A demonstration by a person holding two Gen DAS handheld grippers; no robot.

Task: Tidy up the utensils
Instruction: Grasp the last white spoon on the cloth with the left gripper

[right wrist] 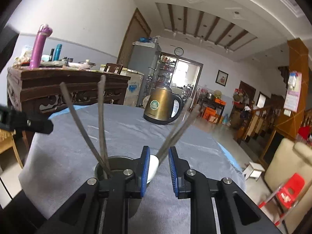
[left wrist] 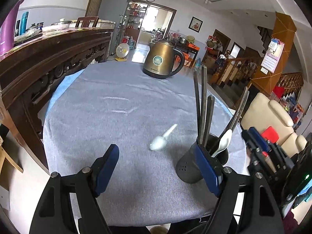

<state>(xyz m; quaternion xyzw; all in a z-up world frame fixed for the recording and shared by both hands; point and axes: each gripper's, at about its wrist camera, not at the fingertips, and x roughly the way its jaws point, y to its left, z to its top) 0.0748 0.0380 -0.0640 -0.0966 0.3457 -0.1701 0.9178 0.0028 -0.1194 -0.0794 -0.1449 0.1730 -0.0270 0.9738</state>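
Note:
A dark perforated utensil holder (left wrist: 190,165) stands on the grey cloth, holding several metal utensils (left wrist: 202,105) and a white spoon (left wrist: 224,142). A second white spoon (left wrist: 162,141) lies on the cloth left of the holder. My left gripper (left wrist: 156,167) is open and empty, low over the cloth, with that spoon ahead of it. In the right wrist view the holder (right wrist: 117,163) sits just ahead, with metal handles (right wrist: 101,124) sticking up. My right gripper (right wrist: 159,172) is open above the holder's right rim, with the white spoon's bowl (right wrist: 153,167) between its fingers.
A bronze electric kettle (left wrist: 165,58) stands at the table's far side, also in the right wrist view (right wrist: 161,105). A dark carved sideboard (left wrist: 48,58) runs along the left. A cream sofa (left wrist: 273,117) and a red stool (right wrist: 290,191) stand to the right.

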